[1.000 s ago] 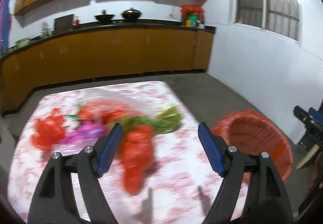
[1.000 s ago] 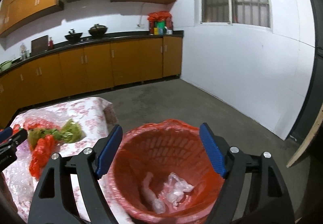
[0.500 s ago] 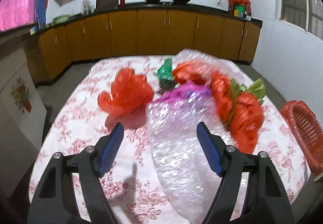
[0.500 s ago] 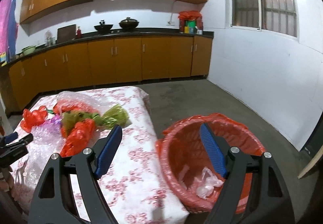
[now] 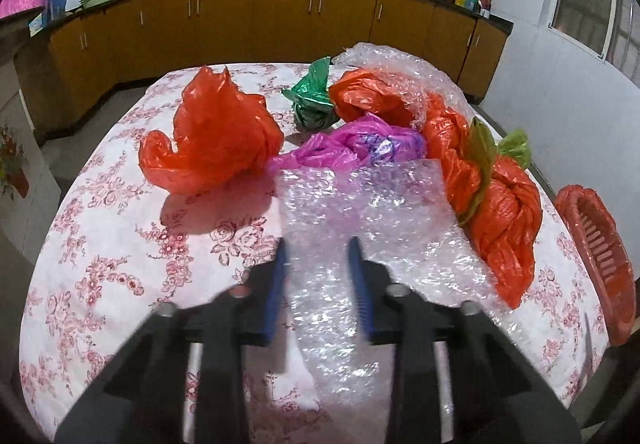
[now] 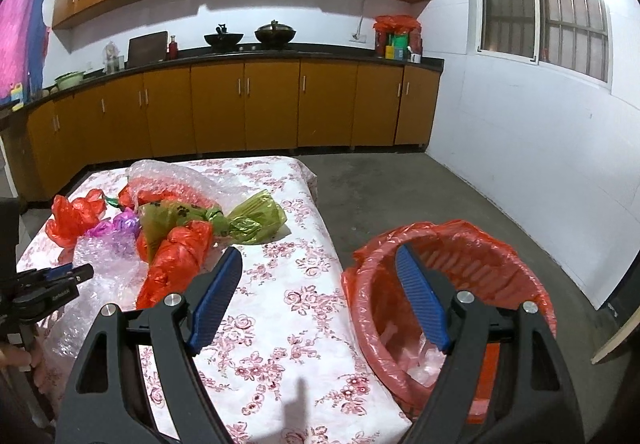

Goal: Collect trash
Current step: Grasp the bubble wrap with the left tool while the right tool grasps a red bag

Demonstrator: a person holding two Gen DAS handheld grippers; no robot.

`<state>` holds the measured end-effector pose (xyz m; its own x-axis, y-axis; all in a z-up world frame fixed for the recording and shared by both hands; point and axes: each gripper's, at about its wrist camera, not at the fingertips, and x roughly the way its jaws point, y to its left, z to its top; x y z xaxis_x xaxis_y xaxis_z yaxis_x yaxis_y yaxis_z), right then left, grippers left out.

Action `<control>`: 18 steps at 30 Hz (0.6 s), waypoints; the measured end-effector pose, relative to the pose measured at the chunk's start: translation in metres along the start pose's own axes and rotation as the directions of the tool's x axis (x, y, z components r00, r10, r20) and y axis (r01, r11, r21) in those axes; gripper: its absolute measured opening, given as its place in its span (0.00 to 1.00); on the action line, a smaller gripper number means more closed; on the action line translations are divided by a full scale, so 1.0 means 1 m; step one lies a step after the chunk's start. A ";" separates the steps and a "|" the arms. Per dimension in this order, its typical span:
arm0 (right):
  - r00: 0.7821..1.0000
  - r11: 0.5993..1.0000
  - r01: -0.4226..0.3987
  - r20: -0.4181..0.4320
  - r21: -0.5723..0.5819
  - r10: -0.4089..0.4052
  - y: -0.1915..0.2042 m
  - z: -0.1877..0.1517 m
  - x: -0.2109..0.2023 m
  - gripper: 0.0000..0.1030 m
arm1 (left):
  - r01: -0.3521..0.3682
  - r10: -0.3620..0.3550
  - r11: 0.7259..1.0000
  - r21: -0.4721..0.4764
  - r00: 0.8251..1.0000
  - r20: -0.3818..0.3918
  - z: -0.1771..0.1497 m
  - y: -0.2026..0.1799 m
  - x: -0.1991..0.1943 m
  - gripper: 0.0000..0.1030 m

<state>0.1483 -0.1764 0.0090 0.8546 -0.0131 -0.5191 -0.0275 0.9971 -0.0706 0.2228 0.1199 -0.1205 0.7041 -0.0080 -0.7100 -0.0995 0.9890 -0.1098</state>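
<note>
A clear bubble wrap sheet lies at the near side of the floral table. My left gripper is down on it, jaws closing, blue pads against the wrap bunched between them. Behind it lie a loose red bag, a magenta bag, a green bag and a twisted red bag. My right gripper stands open and holds nothing, above the table edge beside the red-lined trash basket, which holds clear plastic scraps. The right wrist view shows the left gripper at far left.
More bubble wrap and an olive green bag lie at the far side of the pile. The basket stands on the floor off the table's right edge. A hand shows at lower left. Cabinets line the back wall.
The left gripper swung from the basket side to the table, sank onto the bubble wrap, and its jaws drew in. The right gripper shifted left from over the basket toward the table edge.
</note>
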 end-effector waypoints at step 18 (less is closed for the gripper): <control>0.996 0.994 -0.084 -0.001 -0.064 0.084 0.046 0.006 0.015 0.77 | -0.003 0.002 1.000 0.004 0.987 0.158 0.017 0.016 -0.068 0.05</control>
<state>0.1625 -0.1298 0.0031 0.8489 0.0705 -0.5239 -0.1322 0.9879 -0.0813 0.1847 0.1389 -0.0621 0.8063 0.0179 -0.5912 -0.0990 0.9895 -0.1050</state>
